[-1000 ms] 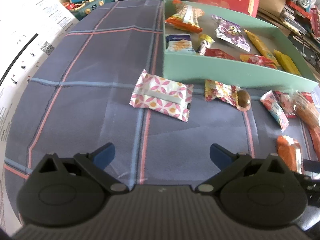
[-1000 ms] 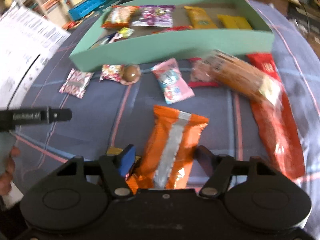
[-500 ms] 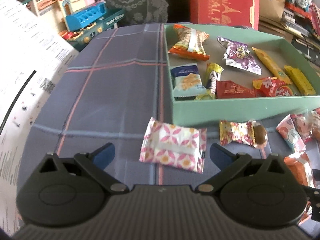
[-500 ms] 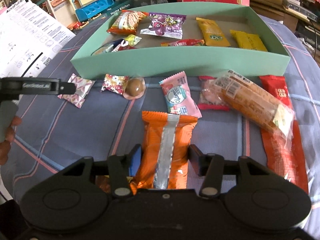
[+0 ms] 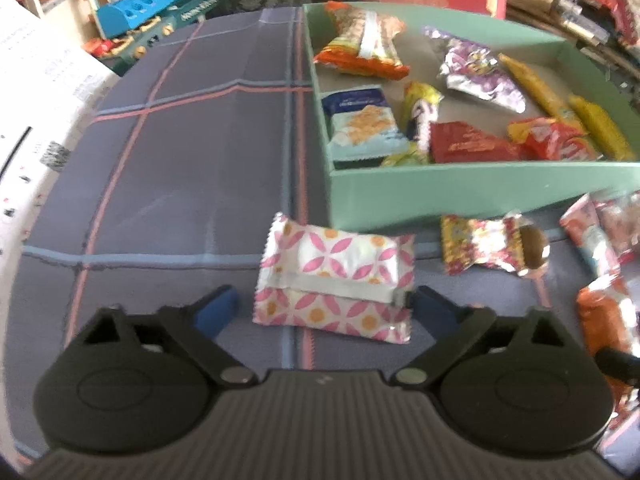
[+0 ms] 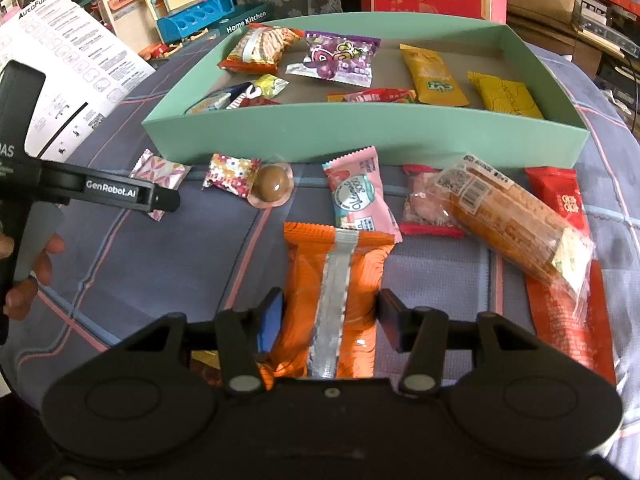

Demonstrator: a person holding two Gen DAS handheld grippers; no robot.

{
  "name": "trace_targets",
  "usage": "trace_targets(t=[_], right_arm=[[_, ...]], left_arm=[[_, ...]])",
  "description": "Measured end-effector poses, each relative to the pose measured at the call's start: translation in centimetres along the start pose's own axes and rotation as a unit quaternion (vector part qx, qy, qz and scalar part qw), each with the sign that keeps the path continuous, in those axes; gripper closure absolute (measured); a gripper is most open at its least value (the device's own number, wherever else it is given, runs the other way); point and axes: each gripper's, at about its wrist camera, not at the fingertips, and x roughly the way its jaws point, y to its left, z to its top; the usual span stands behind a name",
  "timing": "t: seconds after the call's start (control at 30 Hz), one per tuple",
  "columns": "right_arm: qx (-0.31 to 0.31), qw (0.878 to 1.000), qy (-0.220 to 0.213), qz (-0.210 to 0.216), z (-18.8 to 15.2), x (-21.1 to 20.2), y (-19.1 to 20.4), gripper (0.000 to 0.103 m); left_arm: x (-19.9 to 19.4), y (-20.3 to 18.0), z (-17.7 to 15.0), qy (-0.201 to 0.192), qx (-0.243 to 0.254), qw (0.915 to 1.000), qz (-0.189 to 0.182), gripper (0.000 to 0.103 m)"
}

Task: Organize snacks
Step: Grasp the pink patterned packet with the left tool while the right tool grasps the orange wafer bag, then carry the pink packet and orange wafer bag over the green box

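L tool [image 5: 326,306] sits low over the plaid-cloth table [image 5: 180,184], fingers apart w/ the pink-patterned white packet [image 5: 334,280] lying between them; jaws have just been closing in, right pad at the packet's edge, left pad w/ a gap, so not clamped. Packet lies flat just in front of the green box [image 5: 460,196], near its left corner. R tool [image 6: 330,318] is clamped on the orange packet w/ silver seam [image 6: 334,292], both pads pressing its sides; packet lies lengthwise along the fingers, far end toward the box. Loose on the cloth by the box front: foil candy w/ a brown ball [image 6: 248,180], pink round-logo packet [image 6: 358,196], clear-wrapped biscuit pack [image 6: 516,216] lying over a long red packet [image 6: 568,300]. Inside the box several snacks already, incl. purple bag [image 6: 336,60] and two yellow packets. A hand [image 6: 28,272] grips the L tool's handle at the right-wrist view's left edge.
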Motion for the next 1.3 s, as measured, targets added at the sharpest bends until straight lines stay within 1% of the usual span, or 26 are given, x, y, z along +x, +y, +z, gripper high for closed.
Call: trace_targets(t=[0.03, 0.07, 0.1, 0.13, 0.2, 0.37, 0.6, 0.7, 0.83, 0.93, 1.03, 1.17, 1.3], right_arm=[[0.001, 1.000, -0.001, 0.000, 0.0, 0.0, 0.0, 0.053], [0.002, 1.000, -0.001, 0.001, 0.0, 0.0, -0.1, 0.053], [0.002, 1.000, -0.001, 0.001, -0.1, 0.0, 0.0, 0.053], [0.003, 1.000, -0.001, 0.001, -0.1, -0.1, 0.0, 0.053], [0.006, 1.000, -0.001, 0.002, -0.1, -0.1, -0.1, 0.053], [0.017, 1.000, -0.001, 0.009, -0.4, -0.5, -0.2, 0.054], [0.038, 0.999, 0.004, 0.029, -1.1, -1.4, -0.4, 0.054], [0.043, 0.998, 0.000, 0.037, -1.1, -2.2, -0.4, 0.054], [0.041, 0.998, -0.016, 0.045, -0.5, -3.6, -0.3, 0.054], [0.041, 0.997, -0.031, 0.054, 0.6, -4.7, -0.3, 0.054], [0.044, 0.996, -0.043, 0.063, 2.4, -5.3, -0.6, 0.054], [0.044, 0.995, -0.062, 0.067, 5.8, -5.6, -1.1, 0.054], [0.047, 0.994, -0.073, 0.064, 9.5, -4.9, -2.0, 0.054]], left_arm=[[-0.2, 0.0, 0.1, -0.004, 0.003, 1.0000, -0.002, 0.024], [-0.3, -0.1, 0.2, -0.006, 0.008, 0.9999, -0.003, 0.032], [-0.4, -0.2, 0.2, -0.007, 0.011, 0.9999, -0.004, 0.042], [-0.6, -0.3, 0.1, -0.009, 0.010, 0.9999, -0.002, 0.044], [-0.9, -0.4, -0.1, -0.008, 0.006, 0.9999, 0.003, 0.046], [-1.8, -0.1, -1.2, -0.002, -0.010, 0.9999, 0.008, 0.048], [-3.8, 0.0, -3.1, 0.004, -0.016, 0.9999, -0.003, 0.048], [-4.9, -0.1, -3.5, 0.001, -0.017, 0.9998, -0.011, 0.048], [-6.6, -0.5, -3.3, -0.014, -0.015, 0.9996, -0.020, 0.048], [-8.0, -0.8, -2.6, -0.030, -0.011, 0.9992, -0.026, 0.047], [-9.1, -1.3, -1.3, -0.048, -0.003, 0.9983, -0.033, 0.047], [-9.6, -2.3, 1.6, -0.070, 0.009, 0.9969, -0.035, 0.047], [-8.8, -3.5, 4.9, -0.081, 0.023, 0.9959, -0.035, 0.047]])
